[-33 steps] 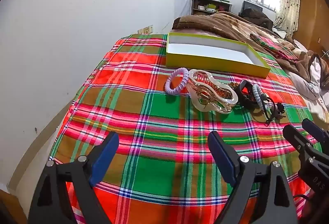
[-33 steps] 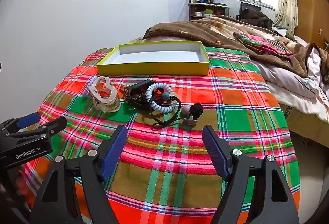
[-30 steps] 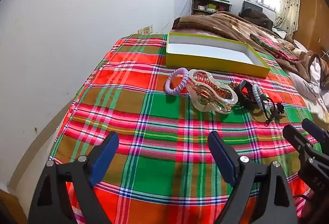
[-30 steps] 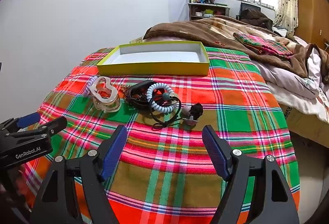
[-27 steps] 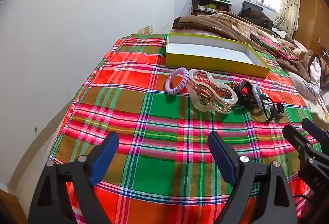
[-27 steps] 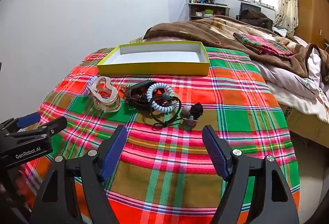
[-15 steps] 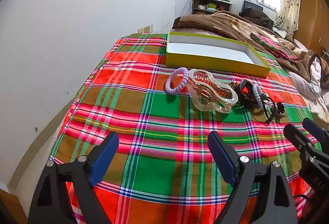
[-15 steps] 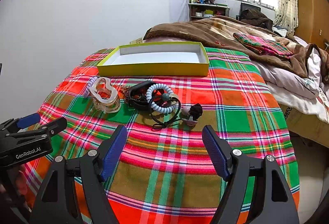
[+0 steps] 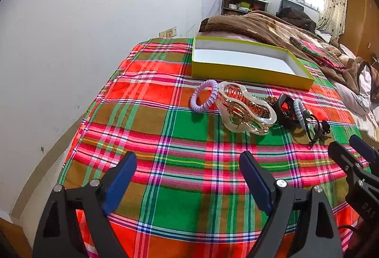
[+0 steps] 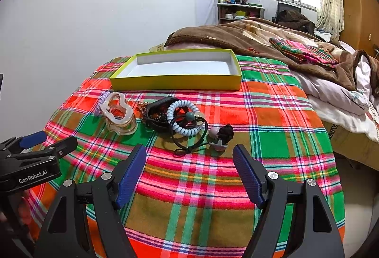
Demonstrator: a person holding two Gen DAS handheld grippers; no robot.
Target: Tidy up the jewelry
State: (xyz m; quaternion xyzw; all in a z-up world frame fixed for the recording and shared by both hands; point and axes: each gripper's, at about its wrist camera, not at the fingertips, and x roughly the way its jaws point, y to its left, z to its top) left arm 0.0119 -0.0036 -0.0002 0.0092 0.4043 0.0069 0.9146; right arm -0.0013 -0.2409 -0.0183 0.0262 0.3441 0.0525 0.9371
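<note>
A yellow box [image 9: 248, 73] [image 10: 175, 82] with a white, empty inside sits at the far side of the plaid cloth. In front of it lies a row of accessories: a purple coil hair tie [image 9: 204, 95], a clear hair claw [image 9: 245, 107] [image 10: 118, 113], a black clip [image 10: 158, 112], a pale blue coil tie [image 10: 183, 119], a black elastic [image 10: 189, 139] and a small dark bobble tie [image 10: 221, 134]. My left gripper [image 9: 188, 175] is open and empty, well short of the claw. My right gripper [image 10: 189, 168] is open and empty, just short of the black elastic.
The plaid cloth [image 9: 165, 139] covers a table against the white wall on the left. A bed with a brown blanket [image 10: 260, 37] lies behind and to the right. Each gripper shows at the edge of the other's view.
Both grippers have barely moved; the views shift only slightly. Nothing on the cloth has moved.
</note>
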